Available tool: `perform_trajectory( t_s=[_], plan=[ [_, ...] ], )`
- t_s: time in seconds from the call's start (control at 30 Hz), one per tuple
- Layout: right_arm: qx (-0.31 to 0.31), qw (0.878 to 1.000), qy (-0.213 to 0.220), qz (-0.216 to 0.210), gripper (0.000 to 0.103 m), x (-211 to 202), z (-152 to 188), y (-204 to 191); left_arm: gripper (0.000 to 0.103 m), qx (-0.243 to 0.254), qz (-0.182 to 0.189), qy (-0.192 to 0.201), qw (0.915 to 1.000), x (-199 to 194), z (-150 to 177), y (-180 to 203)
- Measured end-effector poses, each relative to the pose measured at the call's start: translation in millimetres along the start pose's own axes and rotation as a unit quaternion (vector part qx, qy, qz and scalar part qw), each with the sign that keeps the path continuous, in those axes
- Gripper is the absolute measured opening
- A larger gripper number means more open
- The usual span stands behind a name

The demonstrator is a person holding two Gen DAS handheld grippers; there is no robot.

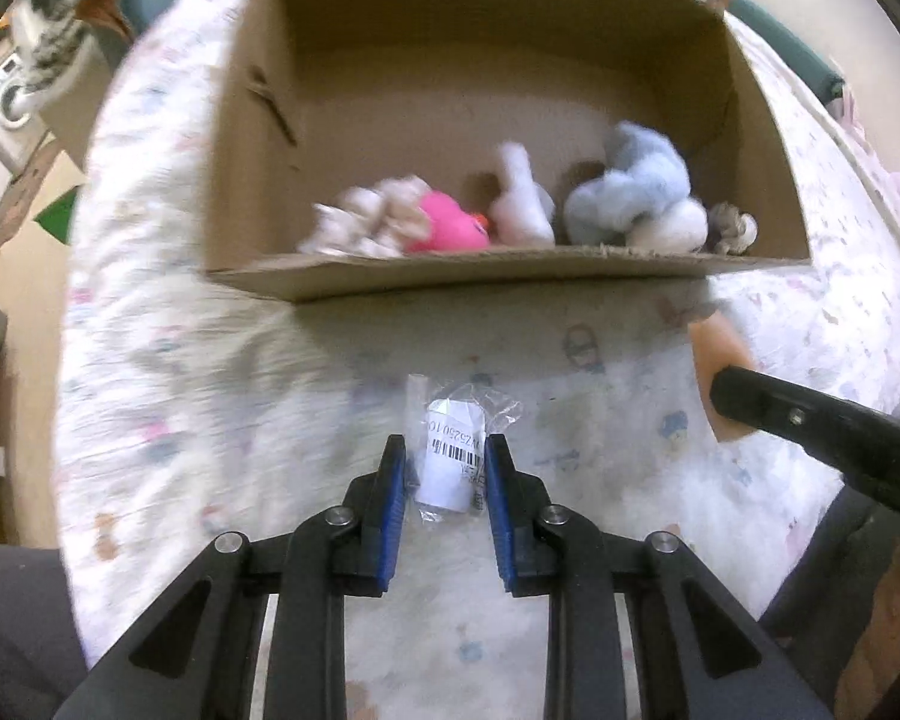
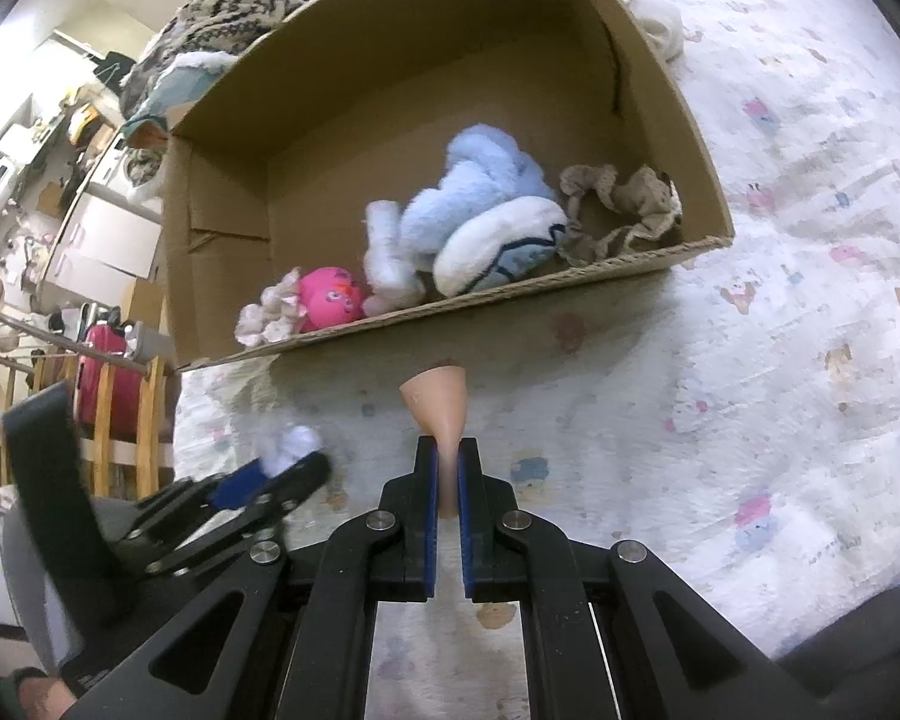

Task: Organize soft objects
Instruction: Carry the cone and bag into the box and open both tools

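A cardboard box (image 1: 390, 276) (image 2: 510, 294) stands on a patterned bedspread. Inside lie a light blue plush (image 1: 630, 192) (image 2: 480, 192), a pink plush (image 1: 447, 222) (image 2: 330, 297), a white soft piece (image 1: 522, 198) (image 2: 384, 252) and a beige crocheted piece (image 2: 624, 204). My left gripper (image 1: 445, 450) is shut on a small white soft item in a clear bag with a barcode label (image 1: 453, 450), held in front of the box; it also shows in the right wrist view (image 2: 288, 444). My right gripper (image 2: 447, 450) is shut on a peach-coloured soft pad (image 2: 438, 402), which also shows in the left wrist view (image 1: 717, 348).
The bedspread (image 2: 780, 300) spreads to the right and front. A knitted blanket (image 2: 240, 0) lies behind the box. A wooden rack (image 2: 120, 420) and a pink suitcase (image 2: 105, 372) stand at the left beyond the bed edge.
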State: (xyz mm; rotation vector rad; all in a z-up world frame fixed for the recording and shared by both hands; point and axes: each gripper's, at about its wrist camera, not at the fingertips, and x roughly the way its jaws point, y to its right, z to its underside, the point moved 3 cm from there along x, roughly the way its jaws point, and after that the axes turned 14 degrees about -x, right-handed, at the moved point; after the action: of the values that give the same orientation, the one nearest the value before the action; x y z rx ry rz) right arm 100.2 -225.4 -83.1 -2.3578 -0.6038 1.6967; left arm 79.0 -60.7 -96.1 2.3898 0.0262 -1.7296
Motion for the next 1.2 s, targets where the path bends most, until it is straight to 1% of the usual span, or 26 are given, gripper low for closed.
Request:
perform_trajectory(
  t_s=[0.13,0.17,0.23,0.3,0.4,0.5,0.63,0.73,0.87,0.93,1.2],
  plan=[
    [-0.007,1.000,0.016,-0.008,0.008,-10.1,-0.5,-3.8,0.023,-0.001,-0.009,0.036,0.9993,-33.7,1.1,-19.2],
    [-0.009,1.000,0.022,-0.010,0.008,-13.2,-0.5,-5.5,0.023,0.000,-0.013,0.048,0.9987,-42.2,-7.8,-23.8],
    [-0.013,0.999,0.034,-0.017,0.008,-19.8,-0.5,-8.9,0.023,-0.004,-0.016,0.069,0.9975,-55.5,-12.6,-28.4],
    [-0.019,0.998,0.050,-0.028,0.008,-26.8,-1.1,-13.6,0.023,-0.011,-0.017,0.083,0.9964,-66.5,-27.0,-37.9],
    [-0.038,0.995,0.079,-0.040,0.008,-39.9,-5.4,-24.3,0.023,-0.024,-0.018,0.104,0.9941,-75.8,-37.5,-39.9],
    [-0.054,0.991,0.107,-0.062,0.008,-56.0,-12.8,-35.7,0.023,-0.032,-0.017,0.127,0.9913,-88.0,-42.5,-41.0],
    [-0.066,0.987,0.133,-0.067,0.008,-74.2,-25.5,-45.6,0.023,-0.028,-0.011,0.151,0.9881,-102.9,-53.4,-40.1],
    [-0.064,0.984,0.148,-0.071,0.008,-81.2,-35.8,-46.4,0.023,-0.023,-0.007,0.165,0.9860,-109.1,-64.8,-36.9],
    [-0.060,0.983,0.161,-0.069,0.008,-84.5,-49.3,-42.2,0.023,-0.019,-0.001,0.170,0.9853,-110.2,-79.4,-31.3],
    [-0.062,0.983,0.165,-0.061,0.008,-83.5,-55.7,-38.2,0.023,-0.013,0.000,0.170,0.9854,-106.5,-84.4,-26.7],
    [-0.055,0.984,0.163,-0.054,0.008,-64.1,-77.9,-22.9,0.023,0.004,0.008,0.158,0.9874,-74.7,-103.0,-14.8]
  ],
)
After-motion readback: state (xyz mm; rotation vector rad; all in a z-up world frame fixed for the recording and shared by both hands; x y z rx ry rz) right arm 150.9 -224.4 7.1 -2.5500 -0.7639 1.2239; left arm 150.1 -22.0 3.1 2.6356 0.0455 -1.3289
